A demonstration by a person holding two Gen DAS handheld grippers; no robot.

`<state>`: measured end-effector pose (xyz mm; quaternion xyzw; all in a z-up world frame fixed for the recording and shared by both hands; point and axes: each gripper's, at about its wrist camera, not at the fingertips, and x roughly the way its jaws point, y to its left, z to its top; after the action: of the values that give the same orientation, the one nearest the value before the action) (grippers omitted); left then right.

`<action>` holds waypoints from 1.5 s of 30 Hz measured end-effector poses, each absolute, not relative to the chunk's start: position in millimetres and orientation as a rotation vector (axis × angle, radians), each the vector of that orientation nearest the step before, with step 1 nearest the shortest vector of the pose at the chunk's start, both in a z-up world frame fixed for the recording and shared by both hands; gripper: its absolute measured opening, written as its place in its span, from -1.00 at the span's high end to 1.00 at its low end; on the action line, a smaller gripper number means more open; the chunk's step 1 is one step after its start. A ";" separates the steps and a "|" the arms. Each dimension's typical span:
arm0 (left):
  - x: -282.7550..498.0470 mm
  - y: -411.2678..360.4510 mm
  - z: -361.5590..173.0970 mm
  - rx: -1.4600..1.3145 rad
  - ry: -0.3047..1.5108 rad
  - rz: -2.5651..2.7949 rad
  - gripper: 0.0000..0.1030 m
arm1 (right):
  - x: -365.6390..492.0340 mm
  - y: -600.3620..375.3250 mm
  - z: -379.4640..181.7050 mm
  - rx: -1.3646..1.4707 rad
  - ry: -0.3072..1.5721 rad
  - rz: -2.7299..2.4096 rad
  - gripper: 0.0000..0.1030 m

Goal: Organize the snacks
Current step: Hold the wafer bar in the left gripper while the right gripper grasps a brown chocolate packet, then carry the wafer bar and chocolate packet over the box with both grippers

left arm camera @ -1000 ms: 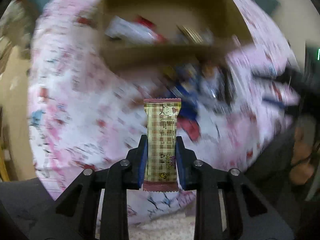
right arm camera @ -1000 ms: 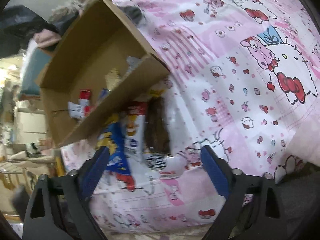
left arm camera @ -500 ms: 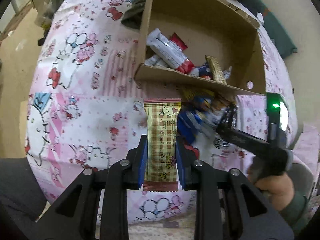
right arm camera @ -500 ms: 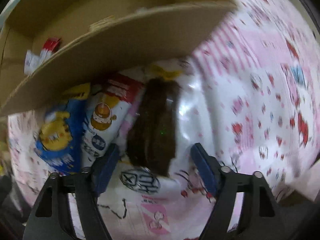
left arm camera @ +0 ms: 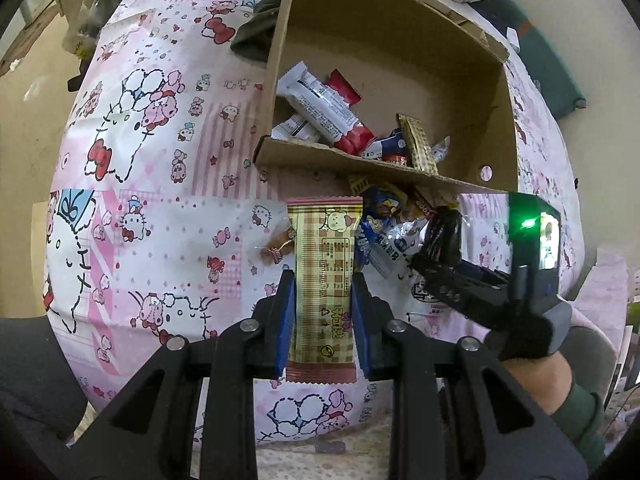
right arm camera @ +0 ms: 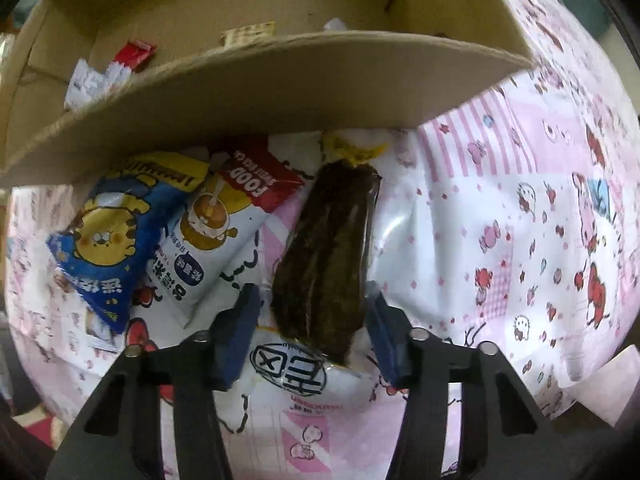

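One cardboard box [left arm camera: 400, 60], two grippers, and three snack packets [right arm camera: 324, 256] lying outside the box.

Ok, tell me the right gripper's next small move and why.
Probably finish closing. The right gripper, whose jaws have just been closing, straddles the dark snack packet lying on the pink sheet, with a gap visible at the left pad. Then lift it toward the cardboard box. The left gripper already holds a checked wafer bar.

Both wrist views look down, sharing the cardboard box [left arm camera: 384, 168]
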<state>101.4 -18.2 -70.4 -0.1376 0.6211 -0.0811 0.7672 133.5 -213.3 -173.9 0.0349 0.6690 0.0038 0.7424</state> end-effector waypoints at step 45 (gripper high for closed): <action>126.3 -20.8 22.3 -0.162 1.063 -0.143 0.56 | 79.9 -294.8 46.8 0.548 0.906 0.358 0.74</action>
<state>126.3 -20.8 22.3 -0.0772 0.5057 -0.0680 0.8566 79.9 -294.8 46.8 0.2599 0.4297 0.1698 0.8479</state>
